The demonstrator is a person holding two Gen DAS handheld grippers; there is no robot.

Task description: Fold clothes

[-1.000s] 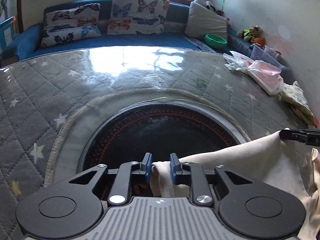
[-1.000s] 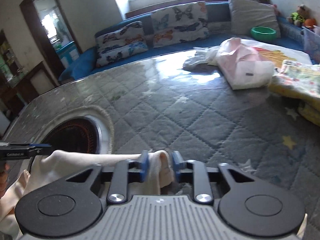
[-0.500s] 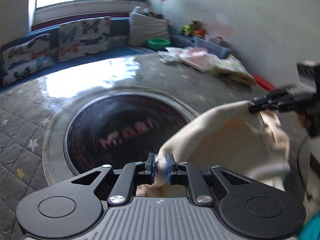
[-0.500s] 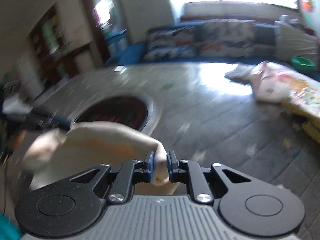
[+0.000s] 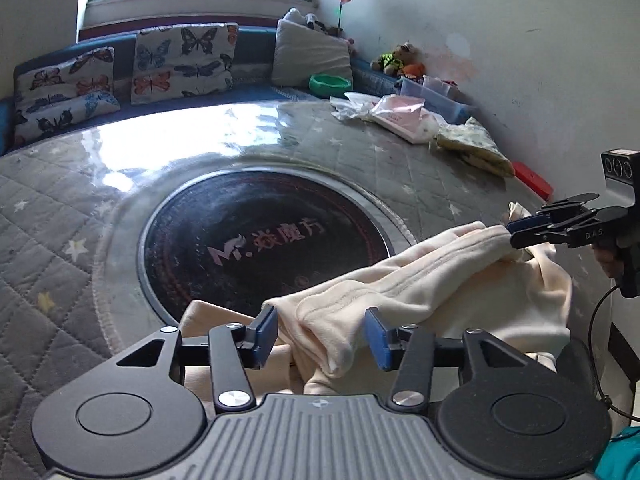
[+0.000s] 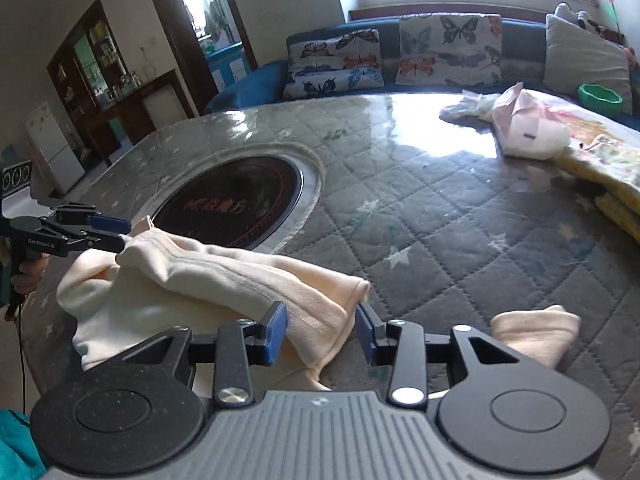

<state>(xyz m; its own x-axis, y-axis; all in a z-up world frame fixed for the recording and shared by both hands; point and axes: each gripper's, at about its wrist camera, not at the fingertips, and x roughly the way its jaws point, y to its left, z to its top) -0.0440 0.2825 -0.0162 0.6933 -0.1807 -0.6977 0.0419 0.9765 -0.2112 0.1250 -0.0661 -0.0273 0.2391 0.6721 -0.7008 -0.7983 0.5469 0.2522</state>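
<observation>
A cream garment (image 5: pixel 420 280) lies bunched at the near edge of the round quilted table (image 5: pixel 120 168). My left gripper (image 5: pixel 322 334) is open, its blue pads on either side of one end of the garment. My right gripper (image 6: pixel 322 330) is open too, its pads on either side of the other end (image 6: pixel 320 304). In the left wrist view the right gripper (image 5: pixel 516 226) shows at the far right beside the cloth. In the right wrist view the left gripper (image 6: pixel 116 232) shows at the left beside the cloth. A loose cream flap (image 6: pixel 536 332) lies to the right.
A black round inset with red lettering (image 5: pixel 260 240) sits in the table's middle. Pink and white clothes (image 6: pixel 524 124) and a yellow patterned blanket (image 6: pixel 608 160) lie at the far right. A sofa with butterfly cushions (image 5: pixel 180 60) stands behind. A green bowl (image 5: pixel 330 82) sits on it.
Both grippers have opened and let go of the garment, which now rests on the table. The grippers swung toward each other before lowering it.
</observation>
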